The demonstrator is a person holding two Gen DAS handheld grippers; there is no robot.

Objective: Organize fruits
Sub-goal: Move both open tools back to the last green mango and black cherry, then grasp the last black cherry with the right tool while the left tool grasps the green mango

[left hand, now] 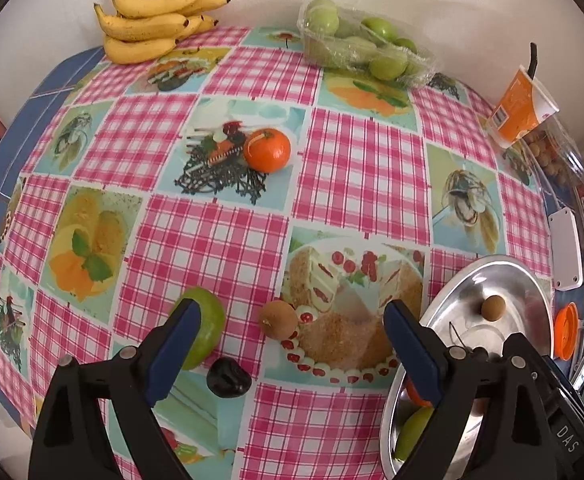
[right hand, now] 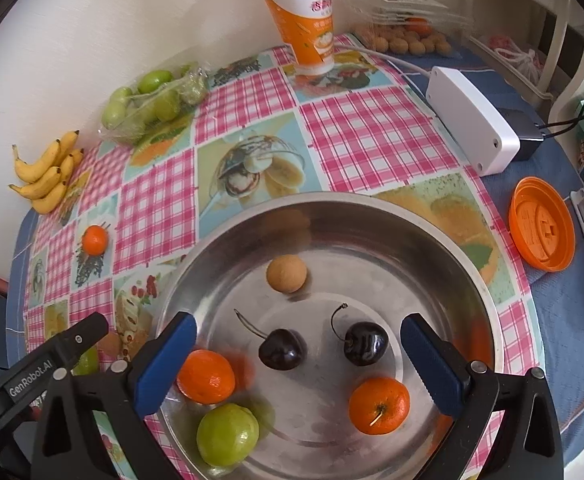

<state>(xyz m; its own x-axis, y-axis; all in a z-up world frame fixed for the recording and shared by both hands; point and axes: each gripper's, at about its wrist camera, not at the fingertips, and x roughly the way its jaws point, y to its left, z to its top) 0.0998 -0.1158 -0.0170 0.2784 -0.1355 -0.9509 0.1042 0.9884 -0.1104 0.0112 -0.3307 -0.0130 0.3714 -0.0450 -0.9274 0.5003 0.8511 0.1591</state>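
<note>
Left gripper (left hand: 287,340): wide apart, empty, above the brown fruit (left hand: 277,319).
Dark cherry (left hand: 228,377): on the table, could roll away if bumped.
Right gripper (right hand: 298,354): wide apart, empty, over the bowl (right hand: 372,216).
Two cherries (right hand: 283,349): in the bowl.

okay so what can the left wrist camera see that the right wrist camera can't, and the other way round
Only the left wrist view shows the dark fruit lying on the tablecloth.

Only the right wrist view shows the two cherries and two oranges in the metal bowl, and the whole orange lid.

Both show the bananas, the bagged green fruit, the orange cup, the lone orange on the cloth, the white box and the small tan fruit in the bowl.
</note>
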